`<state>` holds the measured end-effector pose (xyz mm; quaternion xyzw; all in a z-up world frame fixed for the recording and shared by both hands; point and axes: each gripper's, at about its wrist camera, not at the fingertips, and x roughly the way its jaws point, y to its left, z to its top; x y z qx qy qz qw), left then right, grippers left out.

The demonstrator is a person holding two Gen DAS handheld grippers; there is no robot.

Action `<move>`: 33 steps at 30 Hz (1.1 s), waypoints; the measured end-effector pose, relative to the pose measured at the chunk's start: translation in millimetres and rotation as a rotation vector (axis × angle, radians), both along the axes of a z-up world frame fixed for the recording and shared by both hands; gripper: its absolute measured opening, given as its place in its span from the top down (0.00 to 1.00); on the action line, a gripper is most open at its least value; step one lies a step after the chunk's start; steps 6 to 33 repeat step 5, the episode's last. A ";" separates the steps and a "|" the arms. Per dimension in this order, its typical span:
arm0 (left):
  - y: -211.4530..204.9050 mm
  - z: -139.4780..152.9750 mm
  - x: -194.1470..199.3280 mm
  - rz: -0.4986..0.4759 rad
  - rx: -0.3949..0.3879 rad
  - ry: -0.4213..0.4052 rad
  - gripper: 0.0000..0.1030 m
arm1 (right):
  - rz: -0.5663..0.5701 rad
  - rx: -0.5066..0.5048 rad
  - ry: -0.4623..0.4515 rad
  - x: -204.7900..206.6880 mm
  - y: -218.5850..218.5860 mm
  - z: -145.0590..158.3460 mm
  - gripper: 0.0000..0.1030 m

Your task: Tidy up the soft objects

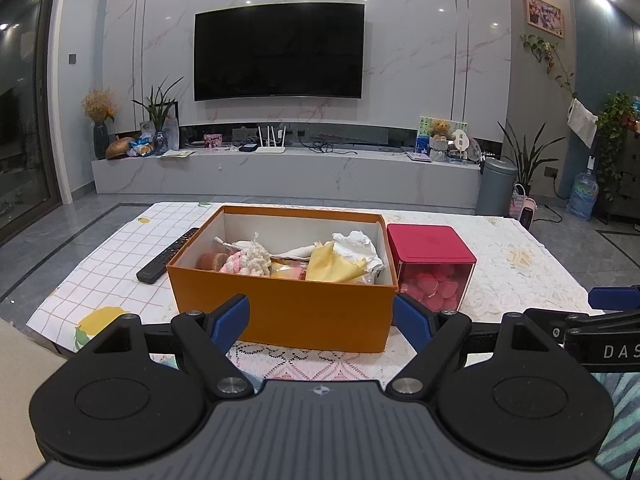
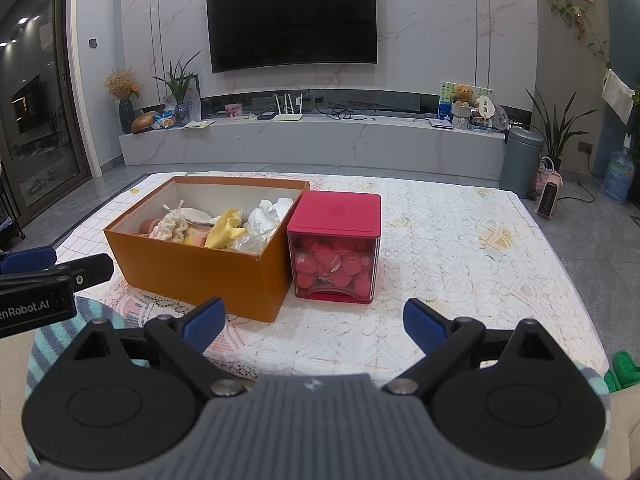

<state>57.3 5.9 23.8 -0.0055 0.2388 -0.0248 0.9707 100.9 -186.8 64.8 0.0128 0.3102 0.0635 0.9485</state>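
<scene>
An open orange box (image 1: 280,308) (image 2: 200,264) stands on the table and holds soft things: a cream and pink knitted piece (image 1: 250,260) (image 2: 172,226), a yellow cloth (image 1: 332,266) (image 2: 226,232) and crumpled white paper or cloth (image 1: 358,250) (image 2: 268,212). My left gripper (image 1: 322,322) hangs open just in front of the box's near wall, nothing between its blue pads. My right gripper (image 2: 314,326) is open too, low over the lace cloth near the box's right corner, holding nothing.
A red-lidded clear cube (image 1: 434,266) (image 2: 334,248) full of pink discs stands against the box's right side. A black remote (image 1: 168,256) lies left of the box. The table's lace cloth (image 2: 460,260) stretches right. TV wall and cabinet stand beyond.
</scene>
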 end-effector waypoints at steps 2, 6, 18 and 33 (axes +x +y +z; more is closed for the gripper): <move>-0.3 0.1 -0.5 -0.001 0.001 0.000 0.08 | 0.000 0.000 0.000 -0.2 0.2 -0.2 0.09; -1.0 -0.2 -1.3 -0.003 0.003 -0.002 0.08 | 0.001 0.000 0.000 -0.2 0.5 -0.6 0.09; -1.0 -0.2 -1.3 -0.003 0.003 -0.002 0.08 | 0.001 0.000 0.000 -0.2 0.5 -0.6 0.09; -1.0 -0.2 -1.3 -0.003 0.003 -0.002 0.08 | 0.001 0.000 0.000 -0.2 0.5 -0.6 0.09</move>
